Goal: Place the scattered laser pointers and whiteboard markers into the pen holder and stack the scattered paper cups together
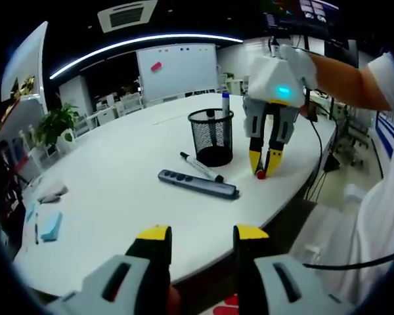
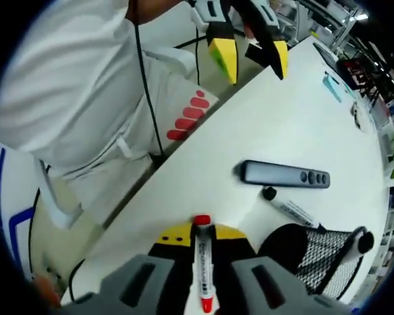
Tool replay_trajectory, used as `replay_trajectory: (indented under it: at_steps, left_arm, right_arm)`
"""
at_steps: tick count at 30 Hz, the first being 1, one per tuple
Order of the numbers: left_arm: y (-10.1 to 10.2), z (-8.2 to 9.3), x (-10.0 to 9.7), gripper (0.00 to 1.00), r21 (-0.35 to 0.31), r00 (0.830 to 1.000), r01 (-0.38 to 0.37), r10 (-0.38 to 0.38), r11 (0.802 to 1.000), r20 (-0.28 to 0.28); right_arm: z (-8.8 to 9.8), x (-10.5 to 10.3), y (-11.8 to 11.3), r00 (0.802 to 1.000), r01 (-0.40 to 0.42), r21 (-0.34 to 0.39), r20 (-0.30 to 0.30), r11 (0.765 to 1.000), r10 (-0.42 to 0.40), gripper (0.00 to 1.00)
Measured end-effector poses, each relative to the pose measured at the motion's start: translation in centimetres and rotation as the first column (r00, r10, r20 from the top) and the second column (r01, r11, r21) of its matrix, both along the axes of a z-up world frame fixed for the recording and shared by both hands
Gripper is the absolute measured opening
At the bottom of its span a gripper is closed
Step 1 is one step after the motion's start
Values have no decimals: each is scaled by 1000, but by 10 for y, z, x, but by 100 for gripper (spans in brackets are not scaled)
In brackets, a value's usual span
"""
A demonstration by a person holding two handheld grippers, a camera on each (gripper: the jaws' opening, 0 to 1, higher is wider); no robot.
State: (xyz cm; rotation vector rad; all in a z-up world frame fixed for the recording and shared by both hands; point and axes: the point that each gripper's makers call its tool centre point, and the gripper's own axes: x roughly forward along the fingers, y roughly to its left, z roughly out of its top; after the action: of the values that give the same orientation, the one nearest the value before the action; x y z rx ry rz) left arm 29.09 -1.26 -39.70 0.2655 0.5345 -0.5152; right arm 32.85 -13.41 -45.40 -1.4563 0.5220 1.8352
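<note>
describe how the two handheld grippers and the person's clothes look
Both are grey two-jaw handheld grippers with black fingers and yellow tips. In the left gripper view, the right gripper carries a white housing with a glowing cyan light, and a black cable trails from it. In the right gripper view, the left gripper shows the same yellow tips. The person wears a white glove and a white shirt with red and blue markings.

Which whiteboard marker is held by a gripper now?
The red-capped white marker, clamped in the right gripper; the black-capped marker lies loose on the white table.
</note>
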Motion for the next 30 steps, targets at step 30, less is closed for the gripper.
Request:
replay_trajectory:
  at_steps: [30]
  left_arm:
    - [-6, 4, 2, 38, 11, 1000, 21, -21, 1000, 5]
  right_arm:
    - [23, 14, -7, 996, 84, 84, 11, 993, -86, 9]
